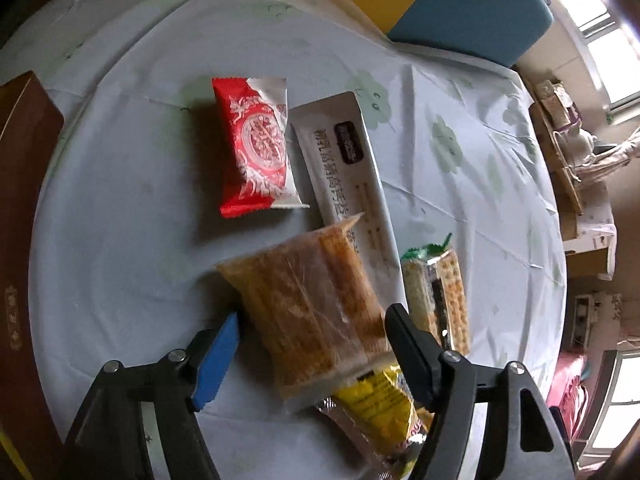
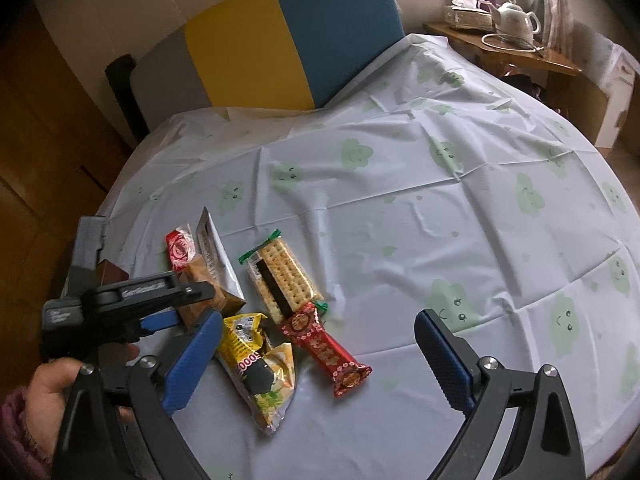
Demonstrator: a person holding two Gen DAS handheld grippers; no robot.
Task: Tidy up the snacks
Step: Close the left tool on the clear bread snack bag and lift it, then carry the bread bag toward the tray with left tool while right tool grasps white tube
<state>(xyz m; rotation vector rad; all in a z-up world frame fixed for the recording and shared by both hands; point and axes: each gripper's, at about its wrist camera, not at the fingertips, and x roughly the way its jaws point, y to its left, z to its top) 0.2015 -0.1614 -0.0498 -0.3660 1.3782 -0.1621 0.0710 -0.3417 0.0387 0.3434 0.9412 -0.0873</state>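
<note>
Left gripper (image 1: 312, 340) wide open, jaws either side of a brown cake pack (image 1: 308, 308) but pads clear of it; pack lies loose on the tablecloth (image 1: 120, 200), long axis running from lower right by the claw up-left in the left wrist view, one end overlapping the long white pouch (image 1: 344, 168). White pouch long axis near-vertical in that view, leaning slightly, top end away from the gripper. Red-and-white packet (image 1: 254, 148) just beside the pouch, roughly parallel to it. Cracker pack (image 1: 438, 296) on the pouch's other side, also roughly parallel. Yellow snack bag (image 1: 380, 412) under the cake pack's near end.

Right gripper (image 2: 320, 364) open, nothing between jaws, hanging over the cloth. Below it the yellow bag, and a red wrapped bar (image 2: 326, 348) pointing diagonally, its far end touching the cracker pack. Brown box (image 1: 24, 200) at table edge. Hand (image 2: 52, 392) on the left gripper's handle
</note>
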